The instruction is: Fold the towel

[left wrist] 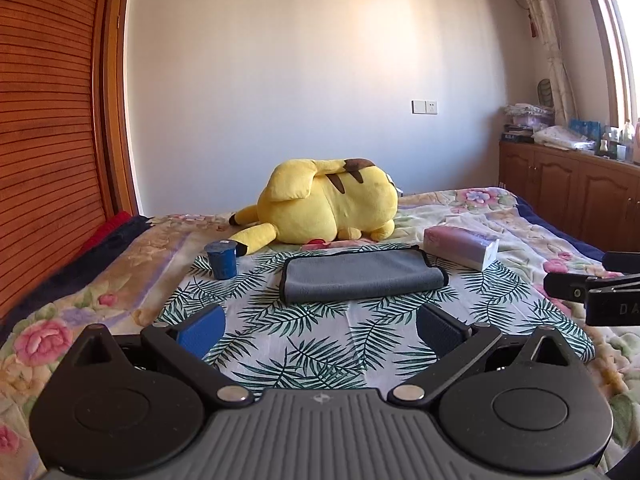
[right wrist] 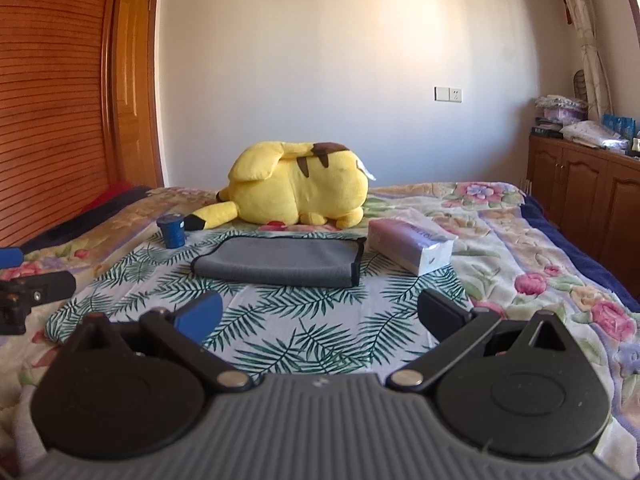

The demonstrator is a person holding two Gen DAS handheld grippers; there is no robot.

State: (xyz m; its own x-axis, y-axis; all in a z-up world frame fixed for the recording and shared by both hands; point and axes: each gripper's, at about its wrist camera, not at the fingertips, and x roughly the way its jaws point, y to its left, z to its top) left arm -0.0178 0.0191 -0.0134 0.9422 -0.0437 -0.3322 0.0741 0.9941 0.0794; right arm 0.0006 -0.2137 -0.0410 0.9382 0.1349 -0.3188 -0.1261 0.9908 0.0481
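Observation:
A grey towel [left wrist: 362, 276] with a dark border lies folded on a palm-leaf cloth [left wrist: 320, 344] on the bed. It also shows in the right wrist view [right wrist: 280, 260]. My left gripper [left wrist: 320, 326] is open and empty, held back from the towel's near edge. My right gripper [right wrist: 320, 314] is open and empty, also short of the towel. Part of the right gripper shows at the right edge of the left wrist view [left wrist: 600, 292]. Part of the left gripper shows at the left edge of the right wrist view [right wrist: 24, 292].
A yellow plush toy [left wrist: 328, 200] lies behind the towel. A blue cup [left wrist: 221, 259] stands to the towel's left. A tissue pack [left wrist: 460, 246] lies to its right. A wooden wardrobe [left wrist: 48, 120] is at left, low cabinets [left wrist: 568, 196] at right.

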